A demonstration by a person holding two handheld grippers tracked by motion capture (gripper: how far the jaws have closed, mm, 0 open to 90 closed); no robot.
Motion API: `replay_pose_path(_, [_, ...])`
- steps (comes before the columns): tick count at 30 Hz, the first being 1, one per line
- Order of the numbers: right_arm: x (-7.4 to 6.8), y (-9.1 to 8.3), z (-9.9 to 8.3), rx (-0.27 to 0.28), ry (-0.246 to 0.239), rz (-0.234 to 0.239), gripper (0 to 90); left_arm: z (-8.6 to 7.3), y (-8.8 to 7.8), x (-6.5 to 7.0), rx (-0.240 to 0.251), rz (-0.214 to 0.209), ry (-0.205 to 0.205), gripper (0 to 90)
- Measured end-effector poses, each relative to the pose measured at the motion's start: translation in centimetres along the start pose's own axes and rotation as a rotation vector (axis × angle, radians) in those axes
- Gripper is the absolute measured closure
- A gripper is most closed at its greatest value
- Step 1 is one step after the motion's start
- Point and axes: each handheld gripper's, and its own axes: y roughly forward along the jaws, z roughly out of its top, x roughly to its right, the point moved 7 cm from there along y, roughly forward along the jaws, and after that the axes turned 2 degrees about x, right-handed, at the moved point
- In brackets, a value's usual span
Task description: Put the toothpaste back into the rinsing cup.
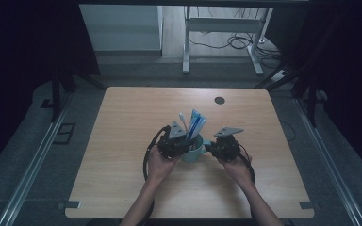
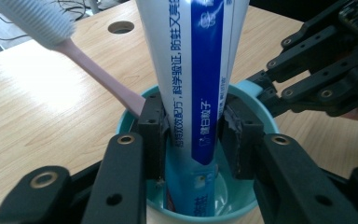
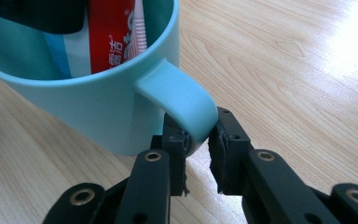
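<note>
The left gripper straddles the toothpaste tube with its jaws barely spread off the tube's sides, inside the teal mug near the table's middle. The tube stands upright, its long axis rising between the jaws, so any lift goes straight up. At right, the right gripper pinches the mug's handle, and a toothbrush leans left.

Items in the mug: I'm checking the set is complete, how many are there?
2: a toothpaste tube upright in the mug, and a toothbrush leaning against its rim.
</note>
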Motion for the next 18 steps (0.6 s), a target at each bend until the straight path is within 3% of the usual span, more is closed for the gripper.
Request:
replay_pose_path(10, [0.1,0.0,0.0,0.001,0.0,-0.001,76.4,0.6,-0.6,0.0,0.005,-0.006,-0.006,60.1])
replay_pose_path(18, [0.1,0.0,0.0,0.008,0.002,0.013,75.9,0.2,-1.2,-0.3,0.002,-0.006,-0.018,49.0])
